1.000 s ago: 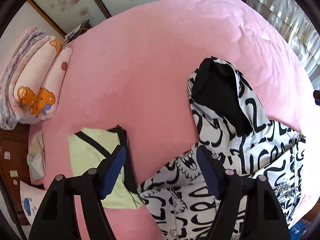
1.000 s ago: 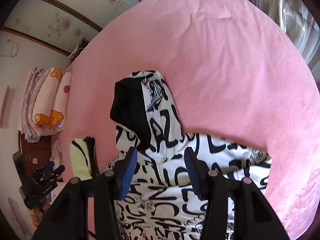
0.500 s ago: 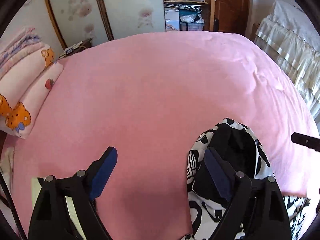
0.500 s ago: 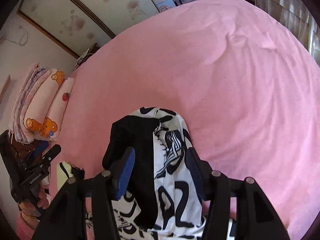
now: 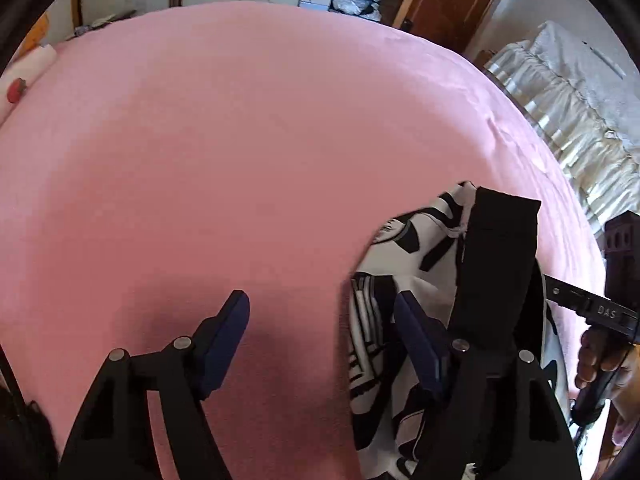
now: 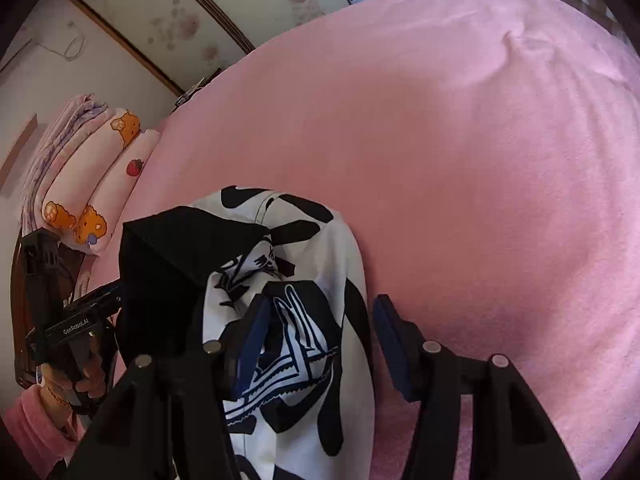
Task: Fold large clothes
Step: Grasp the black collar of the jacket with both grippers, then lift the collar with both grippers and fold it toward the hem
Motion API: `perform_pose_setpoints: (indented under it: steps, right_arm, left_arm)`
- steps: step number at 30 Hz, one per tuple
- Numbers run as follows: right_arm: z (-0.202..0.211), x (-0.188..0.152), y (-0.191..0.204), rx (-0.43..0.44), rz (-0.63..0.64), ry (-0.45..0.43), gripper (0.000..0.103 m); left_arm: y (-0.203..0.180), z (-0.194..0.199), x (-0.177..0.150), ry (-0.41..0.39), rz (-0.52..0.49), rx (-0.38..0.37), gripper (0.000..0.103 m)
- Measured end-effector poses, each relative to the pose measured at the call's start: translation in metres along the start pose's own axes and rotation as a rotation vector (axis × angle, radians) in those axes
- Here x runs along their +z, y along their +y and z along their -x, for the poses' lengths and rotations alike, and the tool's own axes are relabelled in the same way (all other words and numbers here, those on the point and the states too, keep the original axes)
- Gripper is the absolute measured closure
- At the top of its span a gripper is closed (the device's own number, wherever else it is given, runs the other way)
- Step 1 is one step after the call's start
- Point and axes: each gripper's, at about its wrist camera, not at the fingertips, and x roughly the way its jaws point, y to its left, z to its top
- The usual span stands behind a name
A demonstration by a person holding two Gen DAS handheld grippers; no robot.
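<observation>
across one pink bed (image 6: 460, 168) lies one black-and-white printed garment (image 6: 320, 280), its long axis running from the near edge toward the far edge, black-lined hood (image 6: 172, 256) farthest in. two tongs: left tongs (image 5: 320, 340) closing, nothing pinched between them; right tongs (image 6: 316, 344) released, straddling the cloth.

Your left gripper (image 5: 320, 332) low over pink bed (image 5: 240, 140), jaws closing, only bare cover between them. Black-and-white printed garment (image 5: 404, 248) touching outer side of right finger, black lining (image 5: 500, 248) showing. Your other gripper (image 5: 616, 280) at right edge, hand (image 5: 600, 360) on handle. Cream curtain (image 5: 560, 92) beyond bed.
</observation>
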Motion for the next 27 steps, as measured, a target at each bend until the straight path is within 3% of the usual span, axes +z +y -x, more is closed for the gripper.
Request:
perform_pose_setpoints:
  steps: [2,5,6,7,8,9,10,11,13,18,23,27]
  right_arm:
    - [-0.009,0.0,-0.005,0.044,-0.028,0.003,0.05]
    - [-0.016,0.0,-0.009,0.089,-0.031,-0.008,0.05]
    - [-0.018,-0.001,-0.009,0.093,-0.022,-0.016,0.052]
    - [-0.02,-0.002,-0.009,0.1,-0.022,-0.021,0.062]
    - [-0.022,-0.003,-0.009,0.101,-0.027,-0.021,0.07]
    - [-0.023,-0.003,-0.009,0.086,-0.034,-0.02,0.085]
    - [-0.024,-0.002,-0.008,0.063,-0.034,-0.013,0.092]
    - [-0.023,-0.002,-0.008,0.066,-0.03,-0.015,0.094]
    - [-0.019,-0.003,-0.005,0.066,0.0,-0.027,0.099]
    - [0.006,0.003,0.013,0.058,0.028,-0.057,0.1]
    - [0.062,0.0,0.045,0.112,0.074,-0.117,0.1]
    - [0.116,-0.022,0.072,0.157,0.131,-0.165,0.1]
  left_arm:
    - [-0.009,-0.021,-0.001,0.058,-0.022,-0.053,0.043]
    - [-0.024,-0.043,-0.004,0.068,-0.074,-0.023,0.043]
    - [-0.028,-0.047,-0.005,0.054,-0.084,-0.017,0.043]
    - [-0.032,-0.051,-0.005,0.047,-0.084,-0.011,0.043]
    - [-0.034,-0.053,-0.005,0.041,-0.081,-0.003,0.049]
    - [-0.035,-0.054,-0.006,0.029,-0.077,0.004,0.058]
    - [-0.038,-0.052,-0.005,0.026,-0.074,-0.005,0.084]
    - [-0.043,-0.055,-0.004,0.038,-0.068,-0.021,0.094]
    - [-0.054,-0.054,-0.002,0.042,-0.085,0.007,0.097]
    - [-0.08,-0.026,-0.003,0.02,-0.139,0.01,0.098]
    - [-0.097,0.042,-0.017,-0.08,-0.091,-0.051,0.098]
    - [-0.104,0.113,-0.043,-0.174,-0.046,-0.115,0.099]
